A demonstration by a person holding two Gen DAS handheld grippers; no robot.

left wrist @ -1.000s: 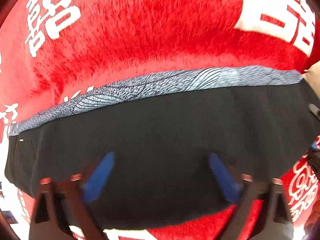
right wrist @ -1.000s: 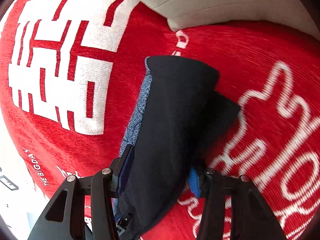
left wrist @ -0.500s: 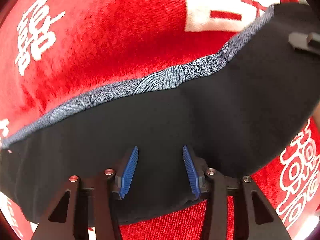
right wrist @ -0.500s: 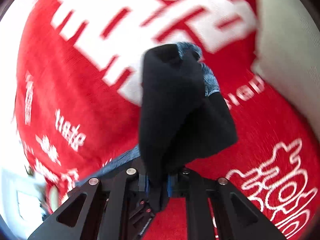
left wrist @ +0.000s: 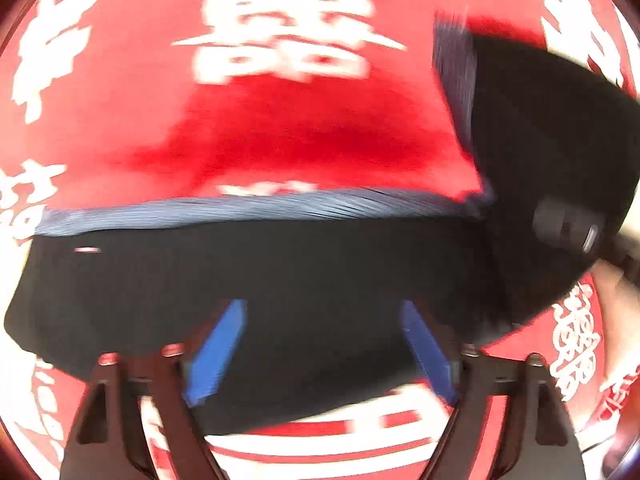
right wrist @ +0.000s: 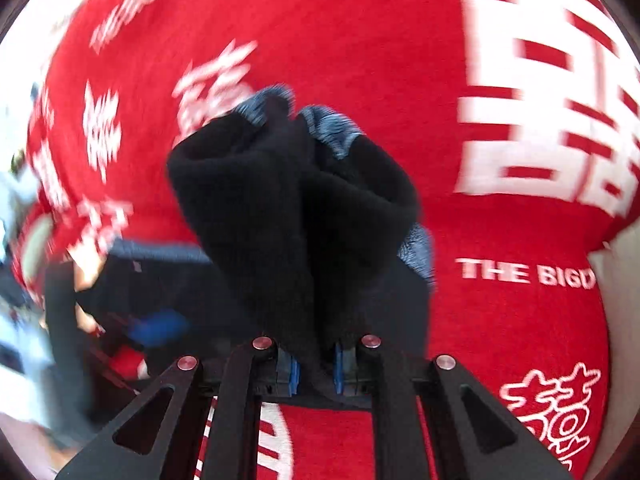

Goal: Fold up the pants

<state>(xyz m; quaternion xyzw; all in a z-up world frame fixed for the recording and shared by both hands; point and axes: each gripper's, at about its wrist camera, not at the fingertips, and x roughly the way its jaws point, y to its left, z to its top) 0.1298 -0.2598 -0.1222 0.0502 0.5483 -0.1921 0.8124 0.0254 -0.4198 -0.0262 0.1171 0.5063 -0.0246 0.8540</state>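
The pants are black with a blue-grey patterned waistband (left wrist: 256,206) and lie on a red blanket. In the left wrist view the black cloth (left wrist: 304,276) spreads under my left gripper (left wrist: 320,344), whose blue pads stand wide apart just above it. At the right, one end of the pants (left wrist: 552,152) is lifted and folded over. In the right wrist view my right gripper (right wrist: 316,372) is shut on a bunched fold of the pants (right wrist: 292,208) and holds it raised above the blanket. The left gripper (right wrist: 156,330) shows blurred at the lower left.
The red blanket (left wrist: 280,128) with large white characters covers the whole surface. A white cushion edge (right wrist: 624,288) shows at the far right of the right wrist view. The blanket's edge and a pale floor area (right wrist: 16,344) lie at the left.
My left gripper has opened wide over the black cloth. My right gripper, still shut on the pants, has swung the lifted end up and over towards the left gripper.
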